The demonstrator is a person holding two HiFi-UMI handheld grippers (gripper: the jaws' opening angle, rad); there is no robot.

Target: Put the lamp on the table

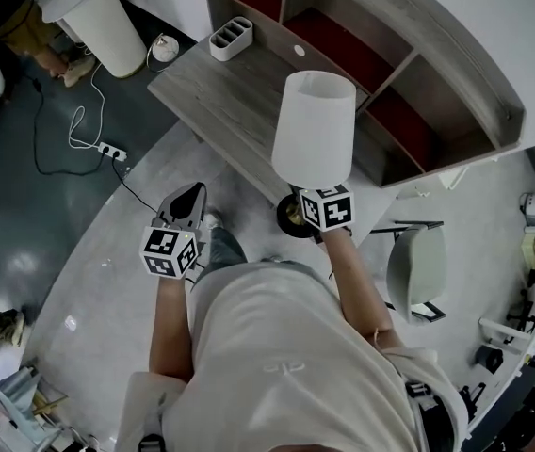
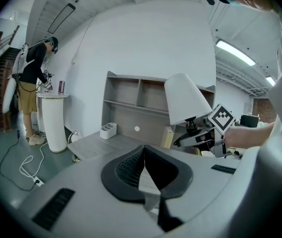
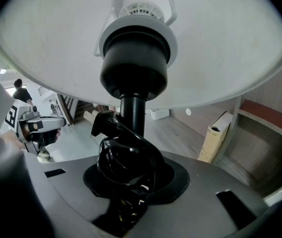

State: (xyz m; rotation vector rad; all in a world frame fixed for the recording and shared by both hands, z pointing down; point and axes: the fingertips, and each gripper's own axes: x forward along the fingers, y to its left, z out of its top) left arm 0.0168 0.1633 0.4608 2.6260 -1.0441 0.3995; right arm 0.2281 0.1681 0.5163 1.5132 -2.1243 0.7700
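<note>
Two grippers are out in front of the person, and only one is carrying anything. The right gripper (image 3: 126, 182) has its jaws clamped on the lamp (image 1: 313, 130), low on the black stem (image 3: 132, 114) where the dark cord (image 3: 123, 160) is wound around it. The lamp is upright, with its white shade (image 3: 220, 43) spreading wide above the jaws. It hangs in the air at the near edge of the wooden table (image 1: 206, 88). Its round black base (image 1: 287, 219) shows over the floor just beside that edge, not resting on the tabletop. The left gripper (image 1: 188, 203) is off to the side, well apart from the lamp. Its jaws are pressed together with nothing between them. A small white organiser (image 1: 231, 38) sits at the far end of the table, next to the shelves (image 1: 371, 64).
</note>
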